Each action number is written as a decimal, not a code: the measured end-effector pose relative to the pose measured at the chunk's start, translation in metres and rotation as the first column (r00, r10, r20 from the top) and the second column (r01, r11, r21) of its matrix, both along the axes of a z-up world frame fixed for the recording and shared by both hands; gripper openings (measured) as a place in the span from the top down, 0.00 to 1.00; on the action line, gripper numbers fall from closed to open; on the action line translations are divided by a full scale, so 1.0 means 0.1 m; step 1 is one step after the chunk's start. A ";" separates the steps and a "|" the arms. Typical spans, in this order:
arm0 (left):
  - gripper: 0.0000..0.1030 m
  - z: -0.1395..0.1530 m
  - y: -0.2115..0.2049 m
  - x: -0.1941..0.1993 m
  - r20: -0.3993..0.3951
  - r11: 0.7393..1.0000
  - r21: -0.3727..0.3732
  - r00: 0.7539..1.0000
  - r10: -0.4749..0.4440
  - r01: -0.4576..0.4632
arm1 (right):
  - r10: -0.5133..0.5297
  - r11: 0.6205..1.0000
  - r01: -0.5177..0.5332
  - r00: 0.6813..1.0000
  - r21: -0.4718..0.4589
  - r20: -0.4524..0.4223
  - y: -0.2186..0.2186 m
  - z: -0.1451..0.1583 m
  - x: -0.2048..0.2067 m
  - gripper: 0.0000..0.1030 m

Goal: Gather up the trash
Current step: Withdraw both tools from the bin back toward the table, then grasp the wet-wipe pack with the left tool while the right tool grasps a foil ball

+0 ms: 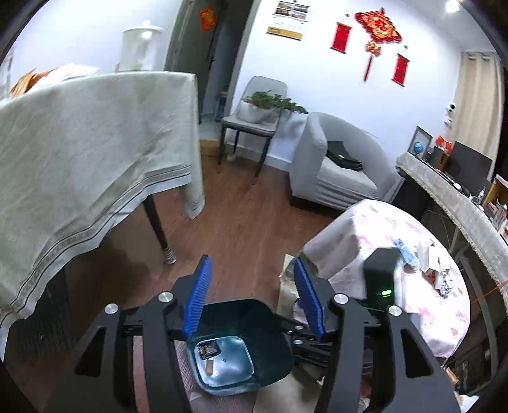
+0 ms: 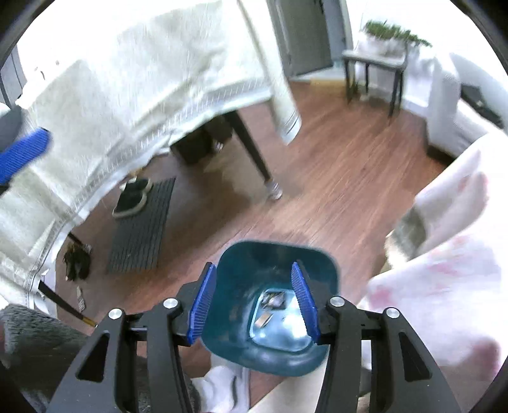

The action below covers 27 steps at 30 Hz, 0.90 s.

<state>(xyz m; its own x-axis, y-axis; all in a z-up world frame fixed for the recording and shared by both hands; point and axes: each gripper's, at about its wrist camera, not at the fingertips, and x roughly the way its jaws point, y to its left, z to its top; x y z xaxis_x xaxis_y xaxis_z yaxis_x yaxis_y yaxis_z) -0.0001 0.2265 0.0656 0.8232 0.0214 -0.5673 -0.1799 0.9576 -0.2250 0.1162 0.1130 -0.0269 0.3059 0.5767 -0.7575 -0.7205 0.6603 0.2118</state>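
Underfoot you have a brown wood-plank floor [image 1: 241,216], with white walls behind. To your left stands a tall bench [image 1: 79,152] draped in a pale grey-green cloth with a striped border; to your right, a round bench [image 1: 397,254] under a pink-patterned white cloth.

Room items, left wrist view only: red hanging ornaments [image 1: 377,28] on the wall, a grey armchair [image 1: 333,162], and a long shelf [image 1: 460,203] along the right wall. A few crumpled wrappers and scraps [image 1: 428,263] lie on the round bench's far side. A grey chair [image 1: 257,114] carries a potted plant [image 1: 270,101].

Right wrist view only: a dark mat [image 2: 143,225] with a pair of dark shoes [image 2: 131,197] under the tall bench, a broom head [image 2: 76,260], and a small scrap [image 2: 81,300] on the floor near it. This view is motion-blurred.

Task item: a teal trash bin [image 2: 273,254], open-topped, standing on the floor between the two benches, directly below both tools. Its pale bottom holds a few small wrappers [image 2: 273,301].

Your left hand-held gripper [image 1: 254,298]: blue pads parted at middling width, nothing between them. Your right hand-held gripper [image 2: 254,305]: likewise parted and empty, poised over the bin mouth.
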 end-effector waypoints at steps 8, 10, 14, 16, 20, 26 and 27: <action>0.35 0.08 -0.50 0.29 0.032 0.995 0.020 0.995 -0.095 0.094 | -0.137 0.990 0.130 0.982 0.063 0.133 -0.82 0.52 0.08 0.38; 0.32 0.09 -0.64 0.38 0.037 0.993 0.024 0.992 -0.120 0.119 | -0.172 0.984 0.164 0.972 0.062 0.161 -1.02 0.59 0.10 0.35; 0.31 0.06 -0.89 0.56 0.033 0.985 0.033 0.985 -0.168 0.167 | -0.243 0.970 0.237 0.951 0.056 0.193 -1.42 0.66 0.16 0.33; 0.30 0.03 -1.03 0.68 0.028 0.980 0.037 0.981 -0.194 0.193 | -0.270 0.963 0.264 0.942 0.056 0.198 -1.60 0.68 0.19 0.31; 0.30 -0.04 -1.28 0.81 0.020 0.972 0.037 0.973 -0.231 0.230 | -0.318 0.948 0.315 0.924 0.048 0.212 -1.93 0.70 0.22 0.31; 0.28 -0.16 -1.61 1.00 0.000 0.958 0.022 0.959 -0.285 0.285 | -0.376 0.926 0.376 0.899 0.045 0.224 -2.35 0.71 0.22 0.31; 0.28 -0.17 -1.66 1.03 -0.002 0.956 0.022 0.956 -0.292 0.292 | -0.384 0.922 0.384 0.895 0.045 0.226 -2.41 0.70 0.23 0.31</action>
